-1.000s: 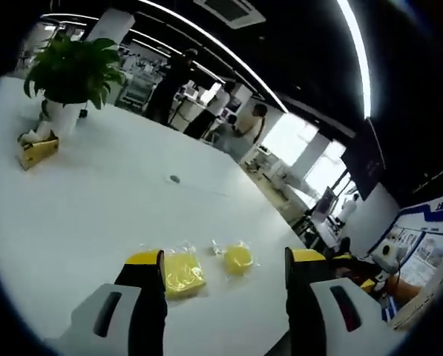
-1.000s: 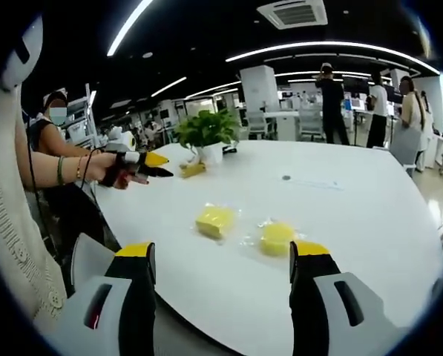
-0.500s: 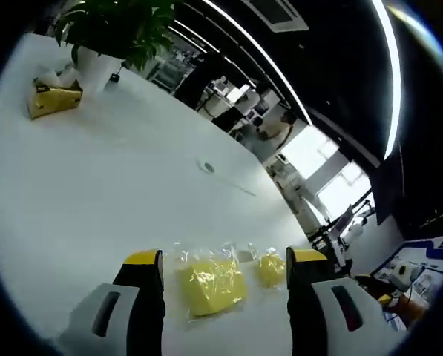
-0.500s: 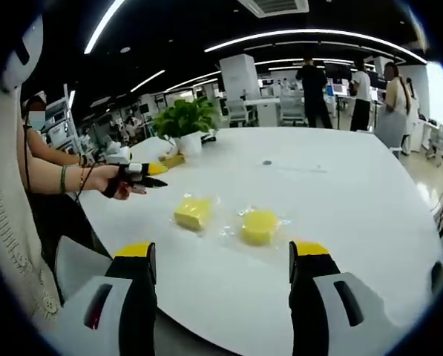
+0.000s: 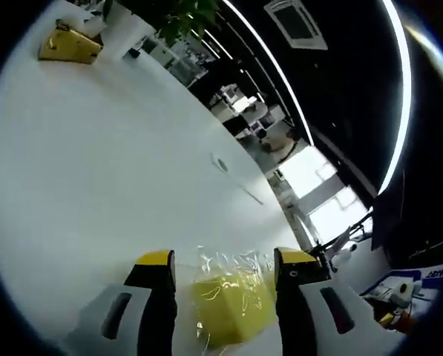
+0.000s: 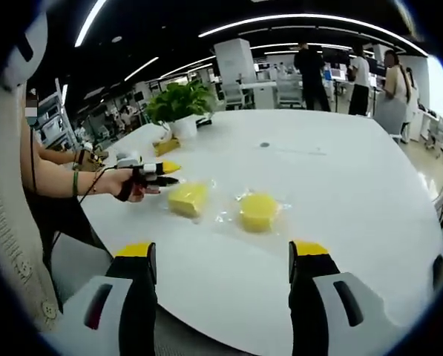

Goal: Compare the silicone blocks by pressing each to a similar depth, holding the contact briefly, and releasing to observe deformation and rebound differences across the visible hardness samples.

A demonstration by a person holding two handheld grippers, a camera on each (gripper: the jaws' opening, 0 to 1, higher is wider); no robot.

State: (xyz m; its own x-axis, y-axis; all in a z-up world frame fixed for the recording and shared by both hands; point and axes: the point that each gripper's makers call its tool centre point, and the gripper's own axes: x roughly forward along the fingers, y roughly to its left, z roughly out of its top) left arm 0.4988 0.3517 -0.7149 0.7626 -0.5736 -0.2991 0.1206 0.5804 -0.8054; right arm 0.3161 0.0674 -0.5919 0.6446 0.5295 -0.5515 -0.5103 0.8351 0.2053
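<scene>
Yellow square silicone block (image 6: 188, 199) and yellow round silicone block (image 6: 259, 211) in clear wrap on a white tabletop (image 6: 340, 193); claw tips yellow

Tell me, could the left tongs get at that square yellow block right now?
Probably yes. The left tongs are open with the square yellow block, in its clear wrapper, lying between the jaws on the white table. Nothing stands between them.
</scene>
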